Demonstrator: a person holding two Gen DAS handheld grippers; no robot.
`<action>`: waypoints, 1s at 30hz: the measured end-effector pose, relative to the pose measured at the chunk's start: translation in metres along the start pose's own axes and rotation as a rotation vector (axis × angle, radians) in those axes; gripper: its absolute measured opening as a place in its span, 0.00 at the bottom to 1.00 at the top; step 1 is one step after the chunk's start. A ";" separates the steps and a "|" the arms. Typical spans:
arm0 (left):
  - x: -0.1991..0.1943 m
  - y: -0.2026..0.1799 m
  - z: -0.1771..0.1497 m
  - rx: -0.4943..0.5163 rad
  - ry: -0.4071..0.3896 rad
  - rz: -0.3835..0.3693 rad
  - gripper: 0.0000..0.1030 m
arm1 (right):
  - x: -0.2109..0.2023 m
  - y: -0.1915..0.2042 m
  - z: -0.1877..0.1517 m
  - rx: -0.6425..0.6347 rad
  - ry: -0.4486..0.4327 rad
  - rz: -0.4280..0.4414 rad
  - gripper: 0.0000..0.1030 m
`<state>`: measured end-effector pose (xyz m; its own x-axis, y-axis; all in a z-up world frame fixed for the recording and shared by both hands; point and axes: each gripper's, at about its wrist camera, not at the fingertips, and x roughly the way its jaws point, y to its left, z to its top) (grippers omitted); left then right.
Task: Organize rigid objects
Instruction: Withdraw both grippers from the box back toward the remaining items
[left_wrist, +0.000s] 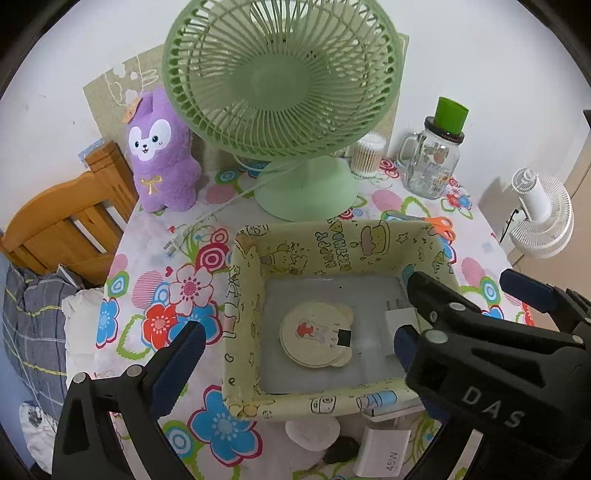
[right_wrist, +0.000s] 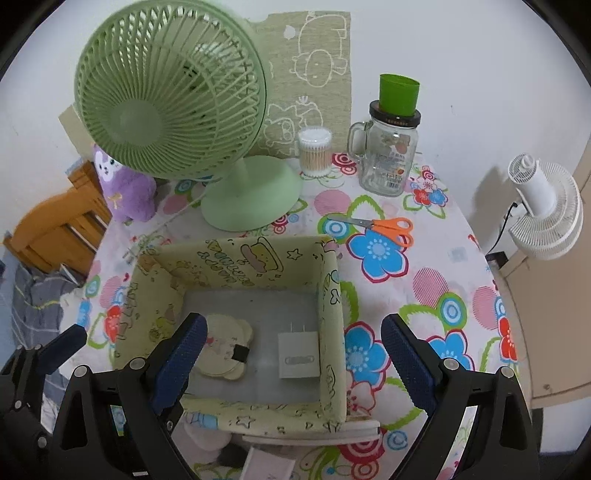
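1. Both tongs are seen released: the left gripper (left_wrist: 299, 354) and the right gripper (right_wrist: 291, 354) are held with jaws spread wide, and nothing is clasped between the blue pads of either.
2. Just below and nearest the tongs, outside the box's near wall, a flat white 45W charger brick (left_wrist: 382, 452), a small dark object (left_wrist: 341, 455) and a pale rounded piece (left_wrist: 312, 432) are left on the flowered tablecloth (right_wrist: 424, 258); what the last two are cannot be told.
3. Directly under the open jaws, the square fabric-lined storage box printed with yellow cartoon figures (right_wrist: 236, 417) is found. On its grey floor lie a round cream bear-eared compact with a black tab (right_wrist: 225, 350) and, beside it but apart, a white plug adapter with two metal prongs (right_wrist: 298, 354).
4. Beyond the box's far right corner, orange-handled scissors (right_wrist: 384, 226) are laid flat.
5. Farther off stand the pale green desk fan (right_wrist: 170, 107), the purple plush toy (left_wrist: 160, 155), a clear tub of cotton swabs (right_wrist: 314, 151) and a glass handled jar topped by a green cup (right_wrist: 388, 155).
6. Risks are judged thus: the soft box wall could be caught and dragged by a lowered finger if the near items are reached for; the two tongs, held close together, could be knocked against each other; the thin scissors could slip from the pads if pinched flat.
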<state>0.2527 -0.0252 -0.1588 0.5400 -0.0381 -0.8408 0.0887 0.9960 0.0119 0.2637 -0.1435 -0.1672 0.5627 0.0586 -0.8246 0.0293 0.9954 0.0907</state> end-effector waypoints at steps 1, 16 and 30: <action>-0.003 0.000 -0.001 0.000 0.000 -0.005 1.00 | -0.003 0.000 -0.001 -0.004 -0.004 -0.005 0.94; -0.038 -0.012 -0.016 0.012 -0.024 -0.016 1.00 | -0.048 -0.012 -0.013 -0.014 -0.045 -0.041 0.94; -0.068 -0.020 -0.036 -0.010 -0.045 -0.034 1.00 | -0.087 -0.017 -0.036 -0.065 -0.104 -0.020 0.94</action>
<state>0.1845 -0.0391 -0.1210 0.5740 -0.0754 -0.8154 0.0995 0.9948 -0.0220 0.1842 -0.1630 -0.1171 0.6456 0.0343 -0.7629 -0.0105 0.9993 0.0361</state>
